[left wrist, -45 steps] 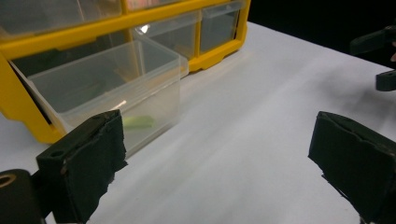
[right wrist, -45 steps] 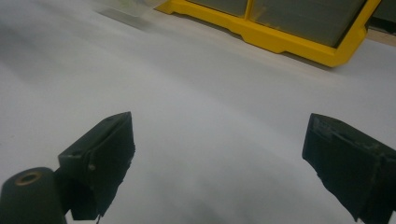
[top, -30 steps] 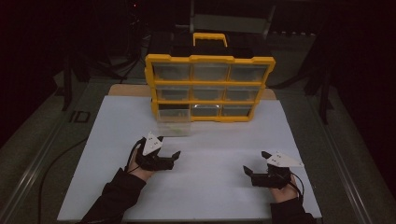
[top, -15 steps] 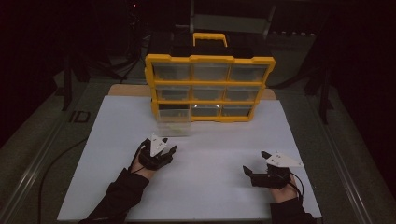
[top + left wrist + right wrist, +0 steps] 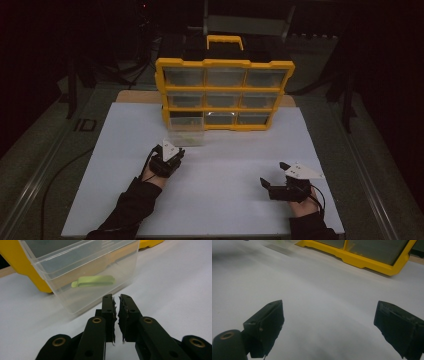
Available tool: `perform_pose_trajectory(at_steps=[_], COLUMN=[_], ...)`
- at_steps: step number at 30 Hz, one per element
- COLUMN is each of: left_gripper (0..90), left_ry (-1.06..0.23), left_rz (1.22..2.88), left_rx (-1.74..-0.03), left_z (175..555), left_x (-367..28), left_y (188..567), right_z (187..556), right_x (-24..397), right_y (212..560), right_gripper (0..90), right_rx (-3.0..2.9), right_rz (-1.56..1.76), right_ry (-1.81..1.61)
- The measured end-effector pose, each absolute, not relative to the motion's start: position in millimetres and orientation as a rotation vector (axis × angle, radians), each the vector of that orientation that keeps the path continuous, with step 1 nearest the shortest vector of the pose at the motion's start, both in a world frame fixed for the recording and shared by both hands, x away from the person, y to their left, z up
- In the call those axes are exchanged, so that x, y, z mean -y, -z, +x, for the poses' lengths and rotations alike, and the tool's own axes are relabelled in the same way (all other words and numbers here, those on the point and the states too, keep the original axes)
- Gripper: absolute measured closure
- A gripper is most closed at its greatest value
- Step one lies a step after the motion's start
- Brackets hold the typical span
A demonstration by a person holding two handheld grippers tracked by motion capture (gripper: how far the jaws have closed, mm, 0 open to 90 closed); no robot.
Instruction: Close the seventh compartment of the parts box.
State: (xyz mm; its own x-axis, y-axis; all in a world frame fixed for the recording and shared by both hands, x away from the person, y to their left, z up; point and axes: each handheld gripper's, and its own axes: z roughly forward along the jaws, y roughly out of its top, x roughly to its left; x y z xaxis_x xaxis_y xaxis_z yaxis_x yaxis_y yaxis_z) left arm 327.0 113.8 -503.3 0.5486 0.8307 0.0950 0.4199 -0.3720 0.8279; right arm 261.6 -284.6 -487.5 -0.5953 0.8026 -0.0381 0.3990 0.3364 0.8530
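Note:
A clear plastic drawer (image 5: 186, 131) stands pulled out of the bottom left slot of a yellow organiser (image 5: 225, 64) onto the white board. A pale green clip-like piece (image 5: 93, 281) lies inside the drawer (image 5: 62, 257). Just in front of the drawer is my left gripper (image 5: 172, 152), and its jaws have just been closing. In the left gripper view it (image 5: 117, 298) is shut, with only a thin slit and nothing between the pads. My right gripper (image 5: 272, 174) rests on the board at the front right, with its jaws (image 5: 329, 315) wide open and empty.
The white board (image 5: 235, 160) covers the table from the organiser to the front edge. The organiser has three rows of clear drawers and a yellow handle (image 5: 225, 41) on top. Its yellow base (image 5: 362, 258) lies ahead of the right gripper. Dark surroundings ring the table.
The left gripper's jaws have come together from wide apart, and the hand has edged slightly toward the drawer. The right hand has stayed where it was.

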Motion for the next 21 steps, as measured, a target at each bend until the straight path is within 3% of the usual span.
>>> perform_pose_trajectory(at_steps=[4,21], left_gripper=[89.3,90.0], left_ry=[-0.646,-0.713], left_rz=[2.001,2.016], left_rx=[-1.005,-0.954], left_z=[330.9,345.1], left_x=[-113.4,-108.6], left_y=[503.5,500.4], right_z=[261.7,261.4], right_x=[284.4,284.6], right_y=[487.6,487.0], right_gripper=[9.3,9.3], right_rx=[-2.148,-2.147], right_rz=[1.051,1.05], right_ry=[-1.178,-1.178])
